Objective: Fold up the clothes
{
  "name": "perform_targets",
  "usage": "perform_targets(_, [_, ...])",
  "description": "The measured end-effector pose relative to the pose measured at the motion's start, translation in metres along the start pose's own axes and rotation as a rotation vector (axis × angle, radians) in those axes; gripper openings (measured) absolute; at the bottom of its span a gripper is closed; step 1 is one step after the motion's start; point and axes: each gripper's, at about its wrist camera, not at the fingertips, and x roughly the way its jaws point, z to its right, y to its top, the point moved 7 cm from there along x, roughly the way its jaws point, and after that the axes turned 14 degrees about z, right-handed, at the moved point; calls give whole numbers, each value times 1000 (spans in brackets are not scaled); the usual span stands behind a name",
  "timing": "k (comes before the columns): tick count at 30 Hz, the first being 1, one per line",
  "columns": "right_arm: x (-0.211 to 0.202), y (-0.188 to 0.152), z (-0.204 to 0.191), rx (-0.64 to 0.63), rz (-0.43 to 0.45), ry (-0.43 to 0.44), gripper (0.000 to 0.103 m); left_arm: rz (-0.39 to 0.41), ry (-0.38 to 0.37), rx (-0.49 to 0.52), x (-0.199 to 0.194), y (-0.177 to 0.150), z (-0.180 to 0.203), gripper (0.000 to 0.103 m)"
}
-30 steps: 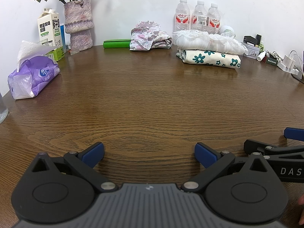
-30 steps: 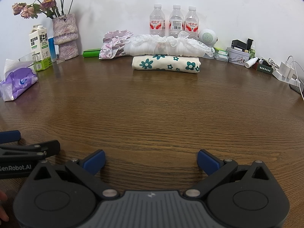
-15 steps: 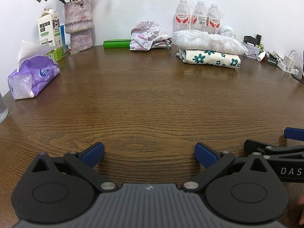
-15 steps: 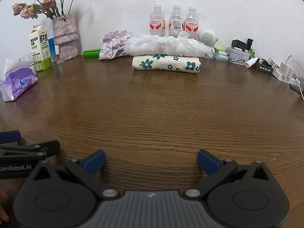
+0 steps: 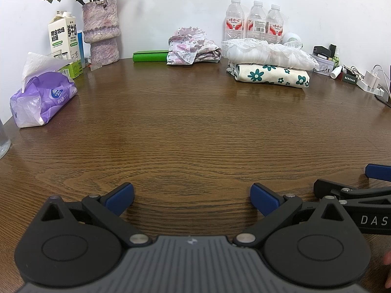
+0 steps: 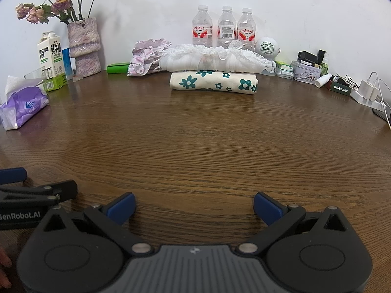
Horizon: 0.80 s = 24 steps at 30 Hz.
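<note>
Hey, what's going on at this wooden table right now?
A person holds two grippers low over the near edge of the brown wooden table, side by side. The left gripper and right gripper both have their jaws open and hold nothing. By the far wall lie a folded cream cloth with green flowers, a white lacy garment stacked on it, and a crumpled pink floral garment.

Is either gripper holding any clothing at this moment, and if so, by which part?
Nothing is held. The left gripper and right gripper are both open over bare table.
</note>
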Motion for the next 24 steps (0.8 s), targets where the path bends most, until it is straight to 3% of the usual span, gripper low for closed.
perform_targets(6, [4, 1, -3, -19, -18, 22, 103, 9, -16, 28, 0, 2, 1, 103])
perform_targets(9, [5, 13, -7, -27, -43, 88, 103, 54, -55, 41, 9, 26, -8, 103])
perform_targets(12, [6, 54, -15, 13, 25, 199, 103, 141, -32, -6, 24, 67, -31, 103])
perform_targets(15, [17, 119, -36, 36, 162, 308, 102, 206, 27, -89, 54, 106, -64, 103])
perform_targets(18, [61, 174, -80, -2, 235, 351, 102, 222, 92, -177, 90, 128, -97, 103])
perform_targets(20, [101, 195, -115, -1, 258, 349, 91, 208, 115, -230, 110, 134, -115, 103])
perform_targets(21, [128, 200, -129, -18, 242, 325, 88, 203, 118, -252, 117, 135, -122, 103])
perform_targets(24, [210, 213, -162, -41, 183, 248, 68, 256, 150, -325, 123, 129, -144, 103])
